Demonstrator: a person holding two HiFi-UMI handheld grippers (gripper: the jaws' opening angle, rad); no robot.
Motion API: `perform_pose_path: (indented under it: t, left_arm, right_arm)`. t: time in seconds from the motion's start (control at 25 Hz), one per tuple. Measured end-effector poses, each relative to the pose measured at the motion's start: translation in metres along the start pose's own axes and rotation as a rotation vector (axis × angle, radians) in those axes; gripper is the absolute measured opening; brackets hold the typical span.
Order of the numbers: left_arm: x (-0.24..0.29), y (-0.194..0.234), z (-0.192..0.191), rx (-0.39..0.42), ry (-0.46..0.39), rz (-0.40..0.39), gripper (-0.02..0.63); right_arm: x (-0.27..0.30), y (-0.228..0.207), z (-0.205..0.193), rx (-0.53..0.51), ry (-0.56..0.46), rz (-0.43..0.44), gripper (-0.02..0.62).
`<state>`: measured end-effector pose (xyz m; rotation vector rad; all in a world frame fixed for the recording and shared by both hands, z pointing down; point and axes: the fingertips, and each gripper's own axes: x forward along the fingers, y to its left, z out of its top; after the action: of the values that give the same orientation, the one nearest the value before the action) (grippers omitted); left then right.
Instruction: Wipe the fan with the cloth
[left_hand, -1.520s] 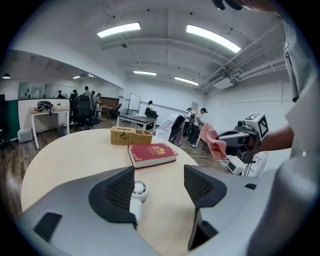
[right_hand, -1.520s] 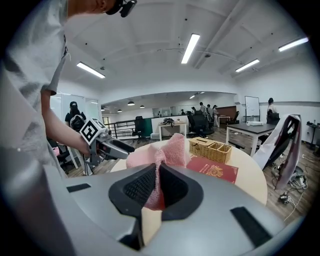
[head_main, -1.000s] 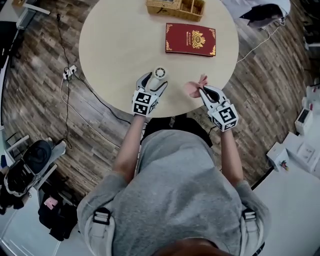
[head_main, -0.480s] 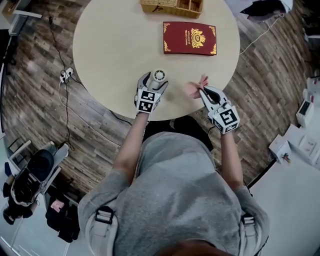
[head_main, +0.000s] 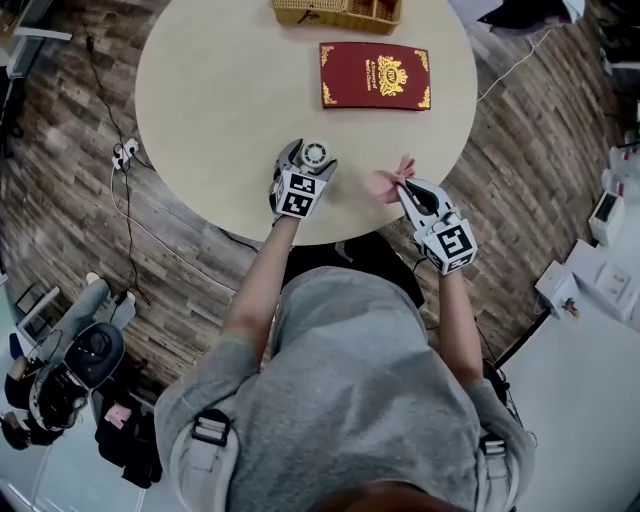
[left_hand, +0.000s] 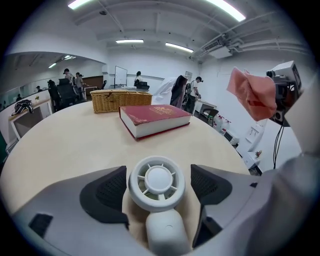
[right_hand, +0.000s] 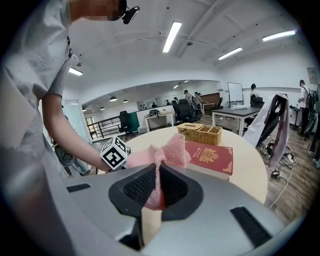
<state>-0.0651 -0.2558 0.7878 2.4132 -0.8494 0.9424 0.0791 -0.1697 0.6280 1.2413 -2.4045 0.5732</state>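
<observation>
Beige round table (head_main: 220, 90) carries a red book (head_main: 375, 75) and, at its far edge, a wicker basket (head_main: 335, 12). The left gripper (head_main: 308, 160), its 2 jaws just spread wide, straddles the white fan (left_hand: 157, 182) near the table's near edge, pads clear of it. The right gripper (right_hand: 156, 187) is clamped on the pink cloth (right_hand: 172, 150), well right of the fan.

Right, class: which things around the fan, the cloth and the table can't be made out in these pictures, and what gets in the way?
- Handle end of the fan: left gripper view, cut off by the bottom edge.
- Lower part of the cloth: right gripper view, hidden between the right tongs.
- Far side of the basket: head view, cut by the top edge.
- Cover lettering on the book: head view, too small.
</observation>
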Motion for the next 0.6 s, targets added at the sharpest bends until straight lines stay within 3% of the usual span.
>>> perform_pose_path:
  t: [0.6]
  left_arm:
    - [0.022, 0.000, -0.010, 0.035, 0.051, -0.002, 0.391]
  right_arm:
    - [-0.003, 0.003, -0.004, 0.011, 0.010, -0.027, 0.028]
